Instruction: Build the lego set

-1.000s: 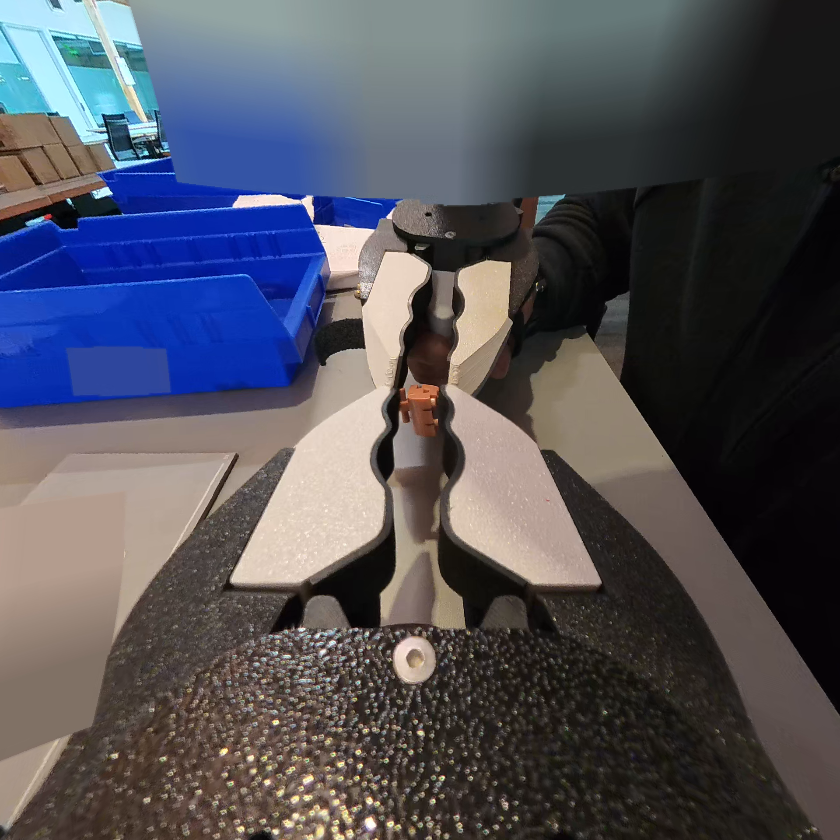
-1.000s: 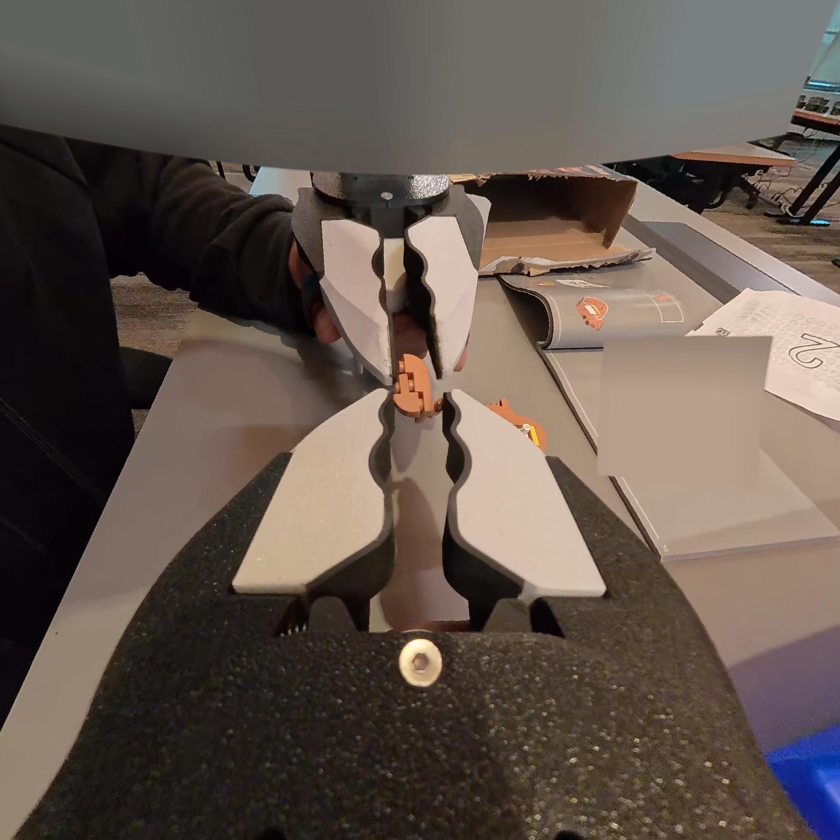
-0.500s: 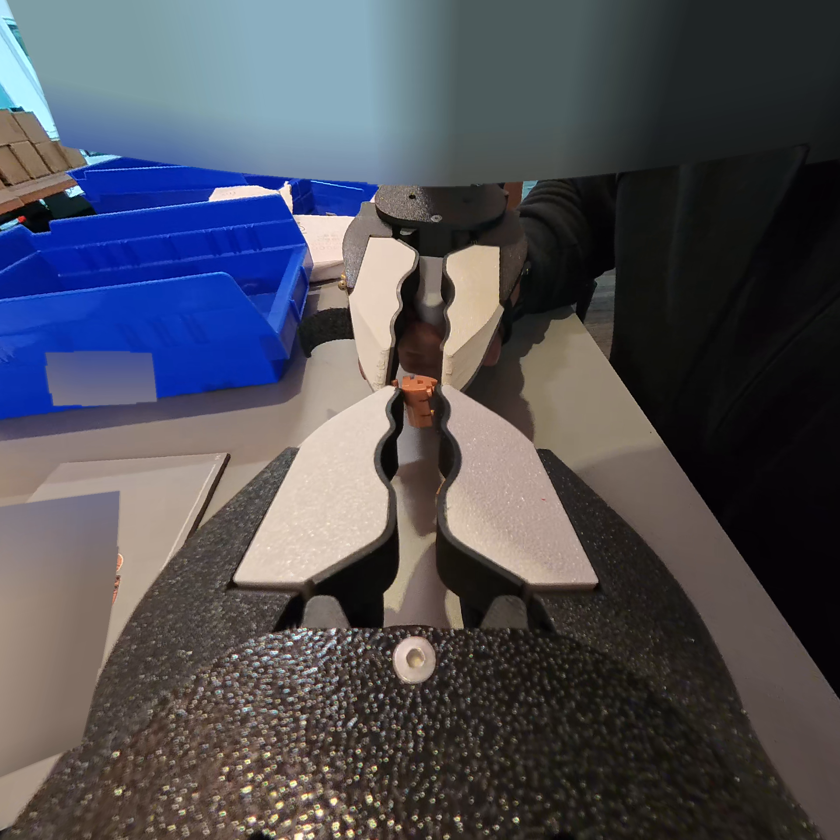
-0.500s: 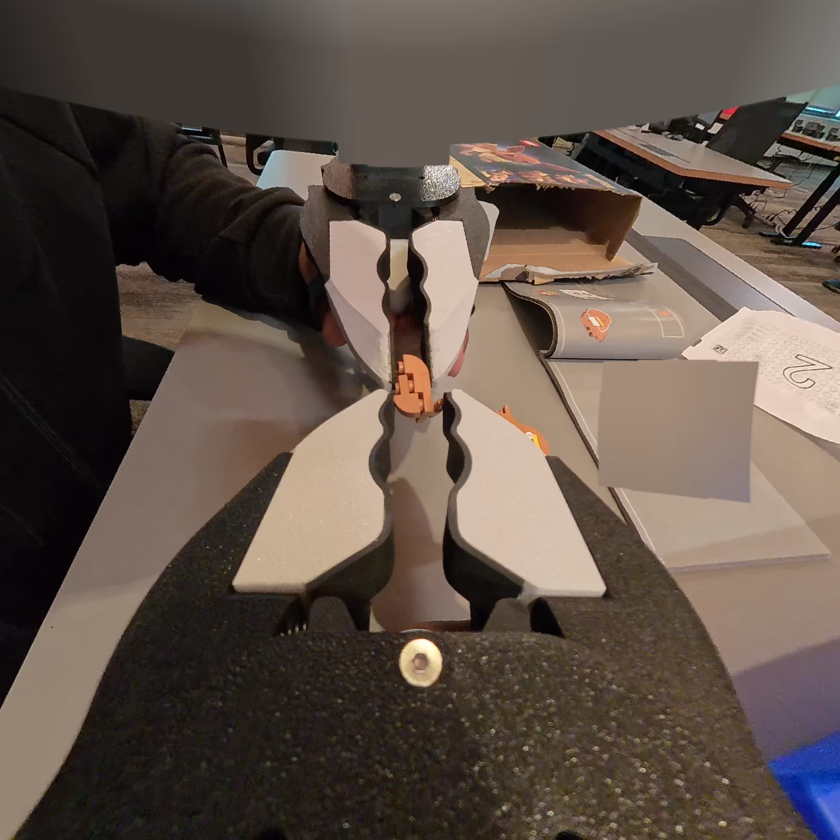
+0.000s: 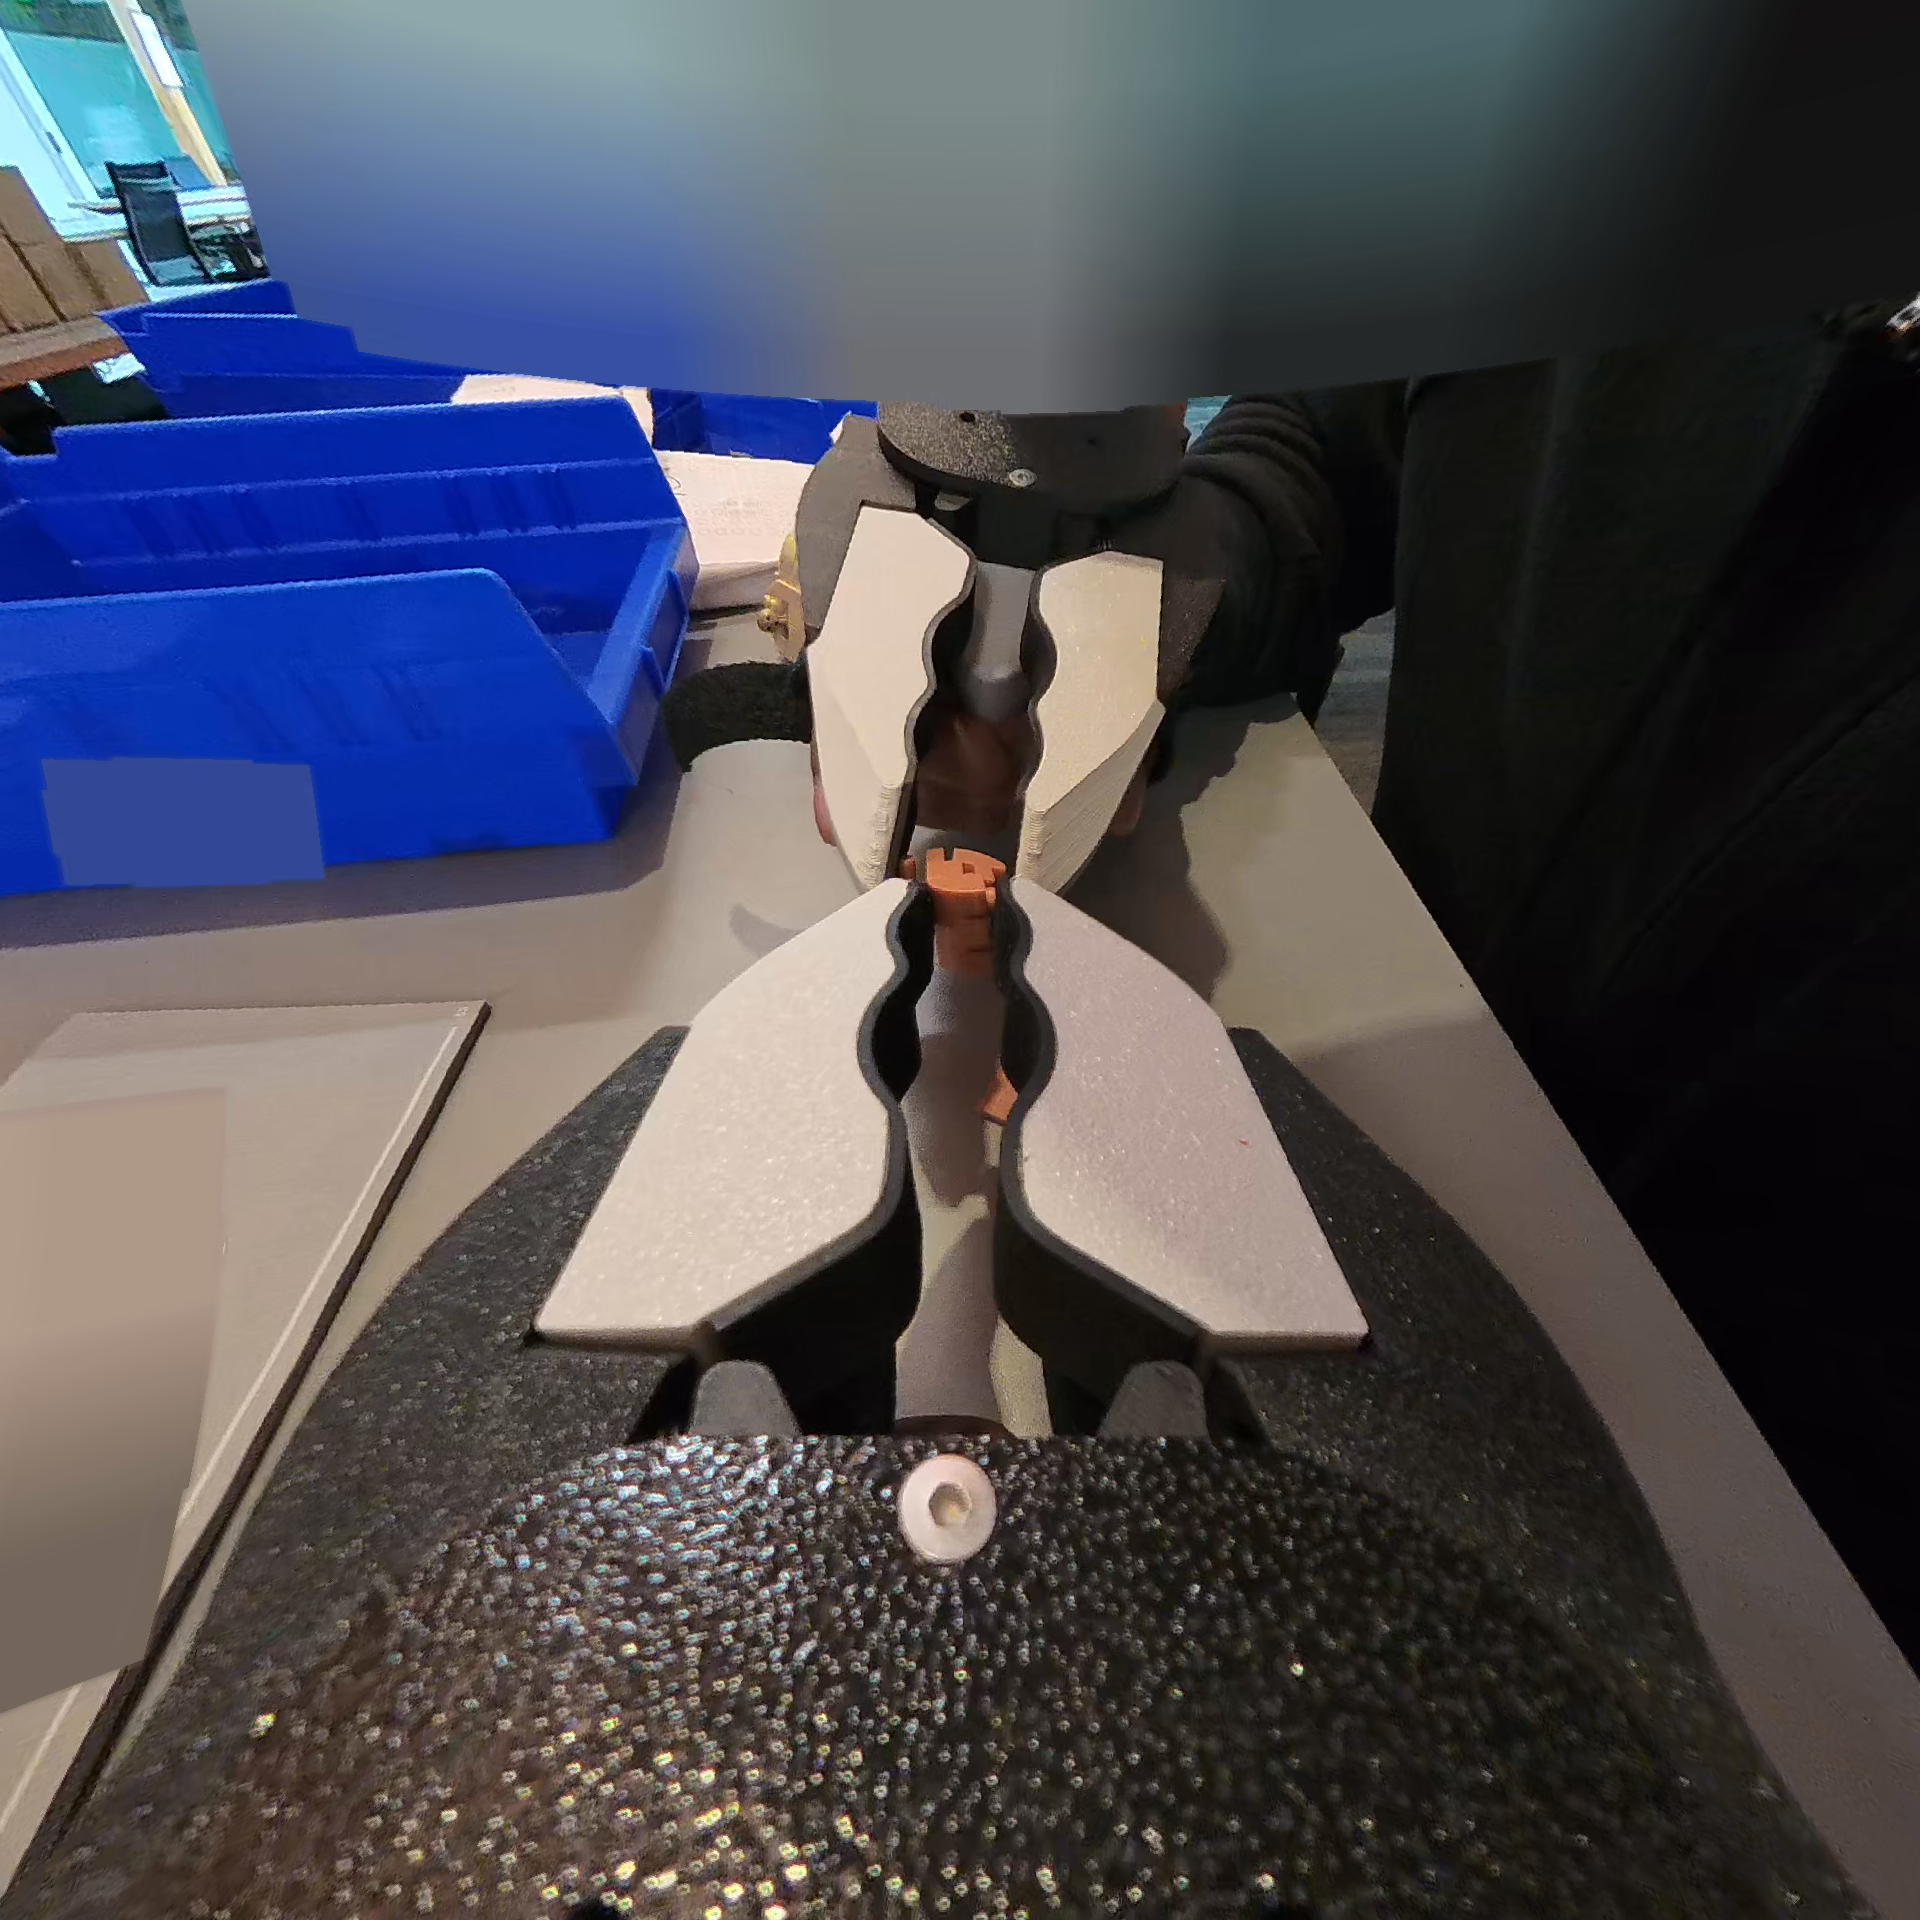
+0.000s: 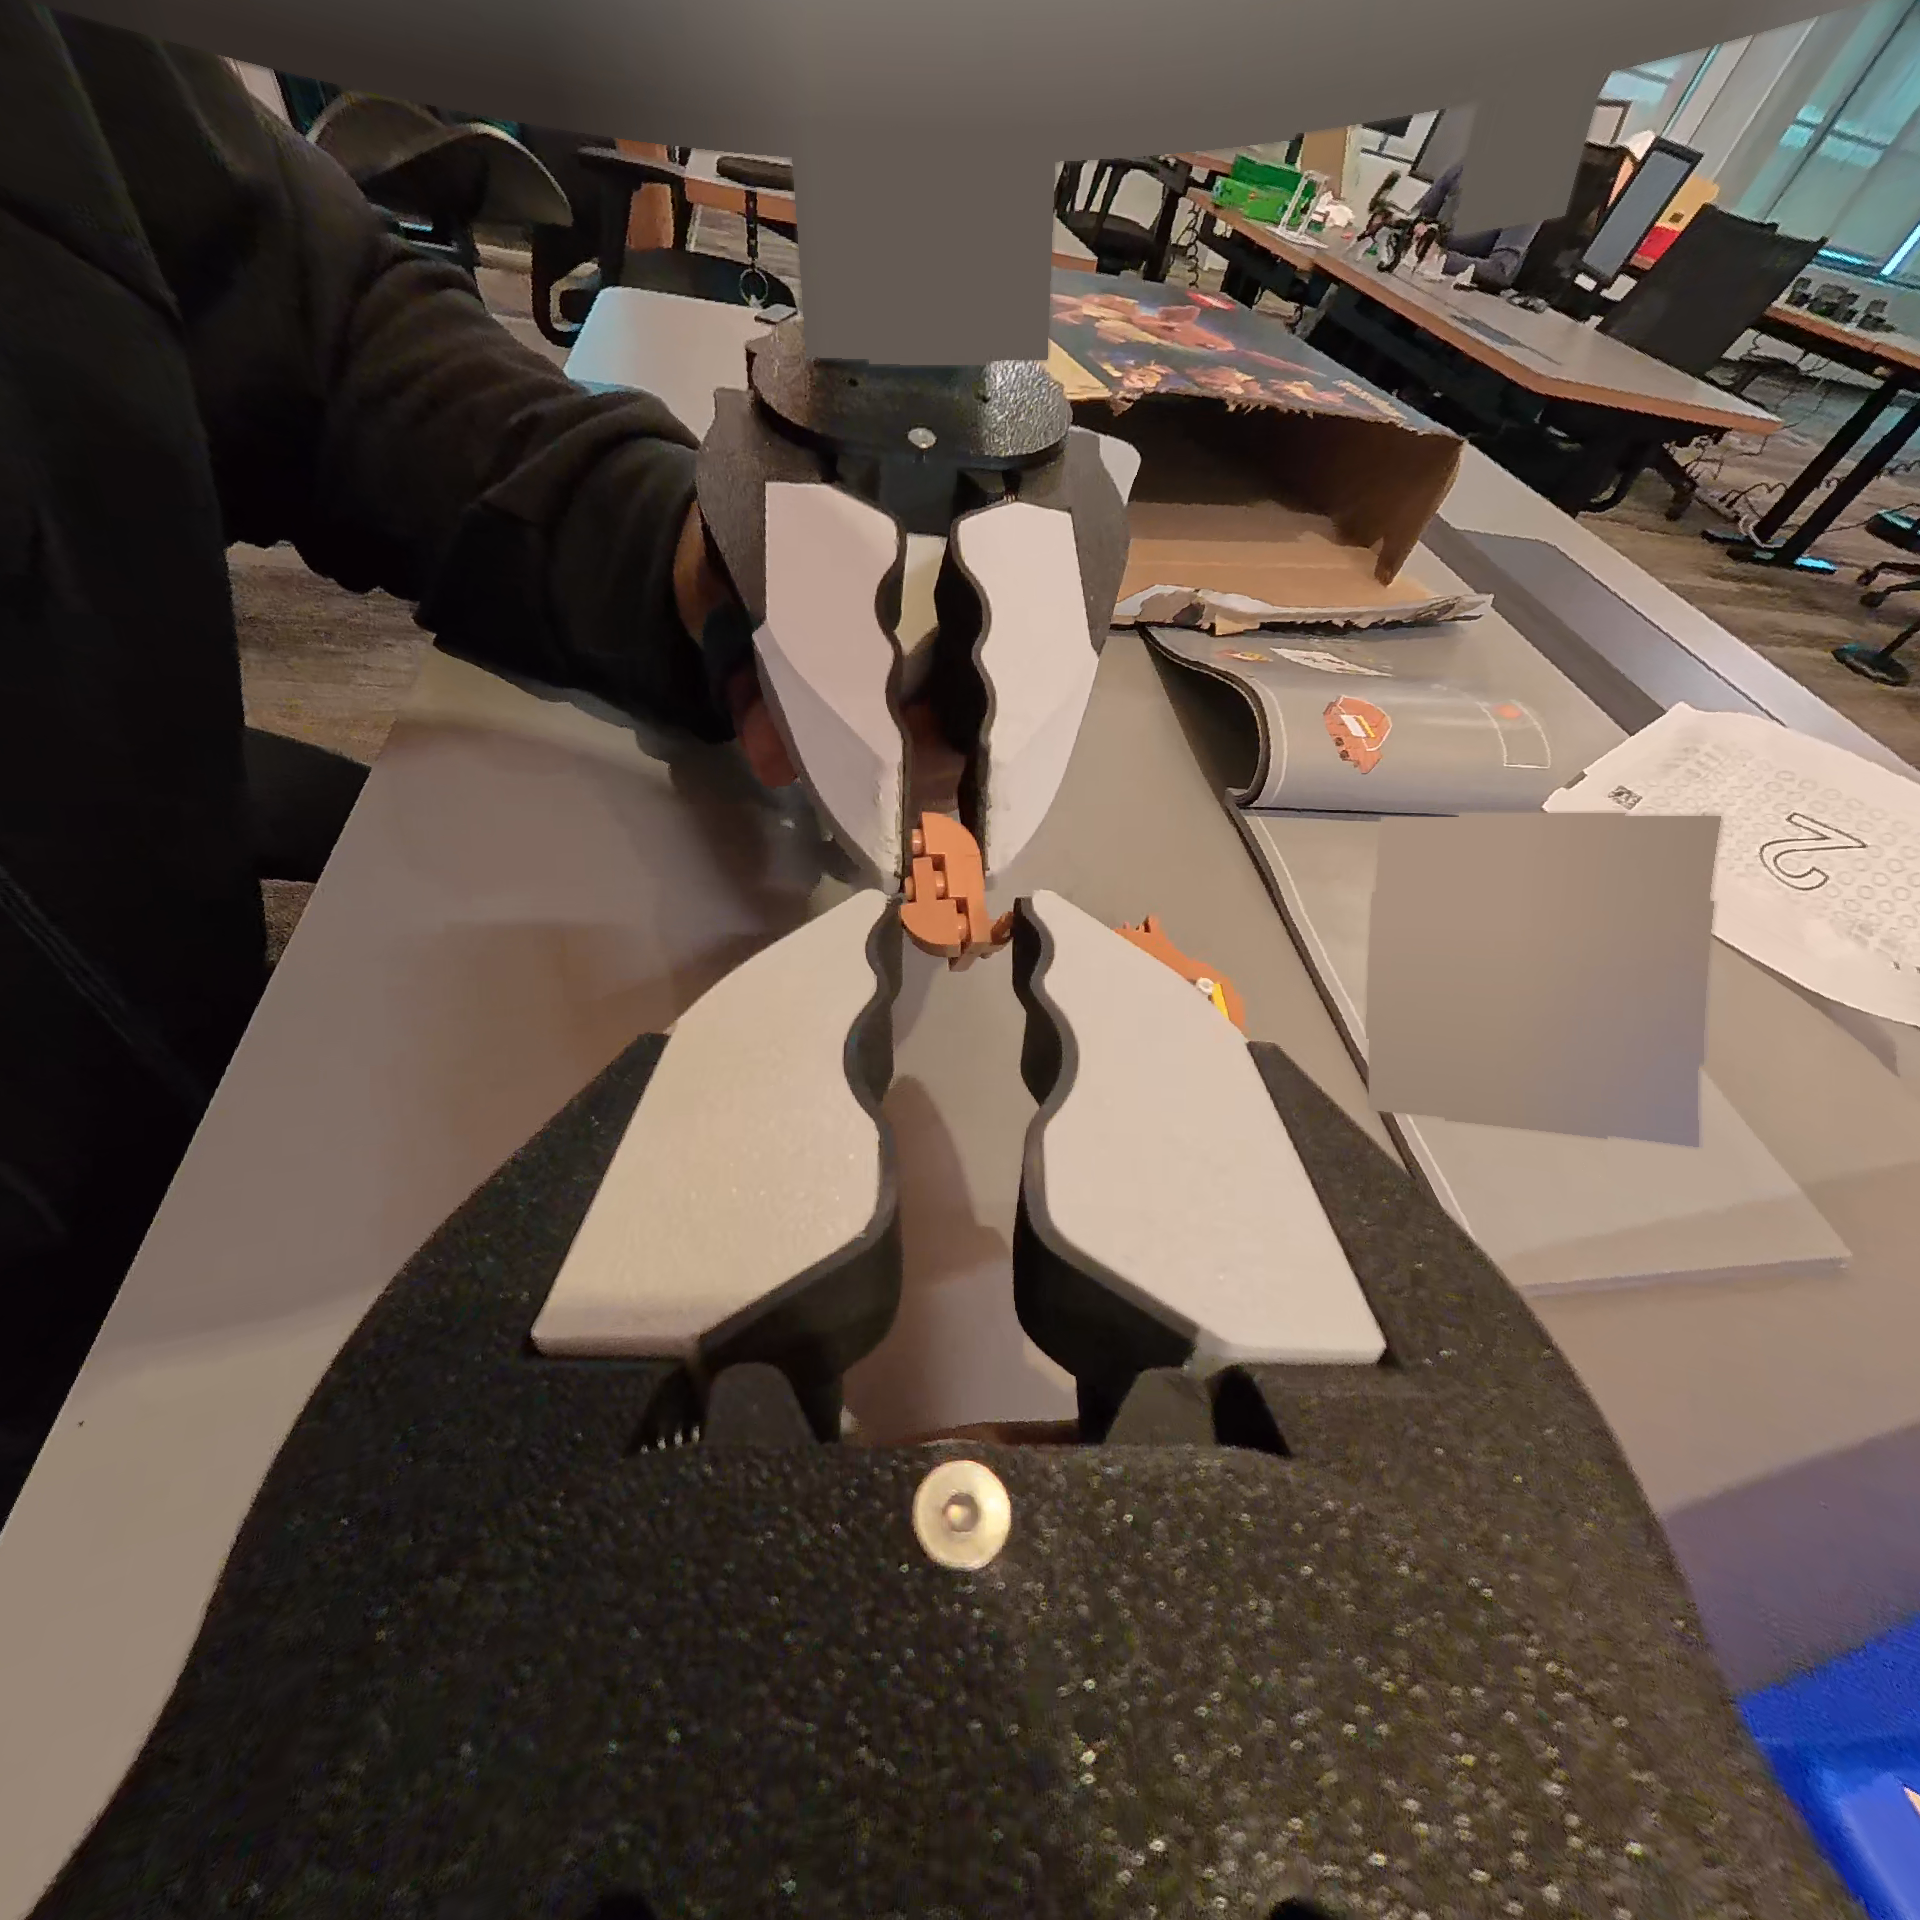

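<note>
- A small orange-brown assembly of plastic building bricks [image 6: 940, 899] is held up over the grey worktop [image 6: 582, 935], between the two grippers that face each other tip to tip. It has rounded plates stacked in steps with studs showing on one face, and a small tab sticking out at its lower right.
- In the left wrist view the same brick assembly [image 5: 958, 904] is seen end-on: a narrow stack with a notched top edge.
- The left gripper [image 5: 956, 902] has its jaws nearly closed, and both light grey fingertips [image 5: 883, 914] press on the sides of the brick assembly.
- The right gripper [image 6: 945, 914] has its jaws a little apart; the assembly's lower end lies between the tips, and I cannot tell whether they press on it.
- Another orange-brown brick model with a yellow part [image 6: 1184, 966] lies on the worktop just right of the right gripper.
- An open grey instruction booklet [image 6: 1403, 738] and a torn cardboard box [image 6: 1278, 499] lie toward the far right edge.
- Blue plastic bins [image 5: 312, 665] stand along the worktop's far left edge.
</note>
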`<state>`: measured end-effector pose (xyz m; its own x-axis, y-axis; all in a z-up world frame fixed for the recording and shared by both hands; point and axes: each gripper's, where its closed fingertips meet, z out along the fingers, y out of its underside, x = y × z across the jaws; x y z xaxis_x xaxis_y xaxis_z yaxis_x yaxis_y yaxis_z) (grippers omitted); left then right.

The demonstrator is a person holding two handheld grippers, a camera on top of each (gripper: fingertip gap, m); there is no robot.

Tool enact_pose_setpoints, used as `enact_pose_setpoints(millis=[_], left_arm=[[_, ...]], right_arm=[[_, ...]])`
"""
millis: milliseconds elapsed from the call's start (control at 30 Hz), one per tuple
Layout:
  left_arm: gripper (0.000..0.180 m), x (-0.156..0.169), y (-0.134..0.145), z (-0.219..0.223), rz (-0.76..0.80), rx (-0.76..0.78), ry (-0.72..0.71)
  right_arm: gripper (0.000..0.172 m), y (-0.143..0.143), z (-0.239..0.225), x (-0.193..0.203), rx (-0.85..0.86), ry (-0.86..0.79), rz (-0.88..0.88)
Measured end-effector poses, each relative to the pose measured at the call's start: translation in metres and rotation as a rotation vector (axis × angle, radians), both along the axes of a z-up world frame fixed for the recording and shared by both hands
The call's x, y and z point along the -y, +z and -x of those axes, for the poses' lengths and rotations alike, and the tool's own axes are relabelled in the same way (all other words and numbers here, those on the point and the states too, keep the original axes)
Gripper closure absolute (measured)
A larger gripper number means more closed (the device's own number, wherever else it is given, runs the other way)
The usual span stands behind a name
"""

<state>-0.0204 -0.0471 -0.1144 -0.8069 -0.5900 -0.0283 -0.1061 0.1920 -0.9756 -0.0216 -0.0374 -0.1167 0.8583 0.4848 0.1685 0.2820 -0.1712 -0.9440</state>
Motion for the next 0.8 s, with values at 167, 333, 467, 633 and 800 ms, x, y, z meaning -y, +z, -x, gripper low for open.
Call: enact_pose_setpoints(millis=[167, 333, 467, 633, 800], left_arm=[[0.169, -0.002, 0.002, -0.002, 0.071, -0.035, -0.005], [0.17, -0.002, 0.004, -0.002, 0.152, -0.084, -0.025], [0.169, -0.001, 0.004, -0.002, 0.159, -0.097, -0.035], [0.169, 0.001, 0.002, -0.001, 0.141, -0.105, -0.046], [0.169, 0.001, -0.006, 0.0, 0.078, -0.116, -0.046]], right_arm=[[0.151, 0.002, -0.002, -0.002, -0.041, 0.002, -0.002], [0.151, 0.005, -0.003, -0.001, -0.049, 0.017, -0.011], [0.152, 0.004, -0.003, 0.0, -0.043, 0.024, -0.008], [0.152, 0.001, -0.002, 0.001, -0.002, 0.027, -0.014], [0.153, -0.007, -0.001, 0.002, 0.078, 0.026, 0.006]])
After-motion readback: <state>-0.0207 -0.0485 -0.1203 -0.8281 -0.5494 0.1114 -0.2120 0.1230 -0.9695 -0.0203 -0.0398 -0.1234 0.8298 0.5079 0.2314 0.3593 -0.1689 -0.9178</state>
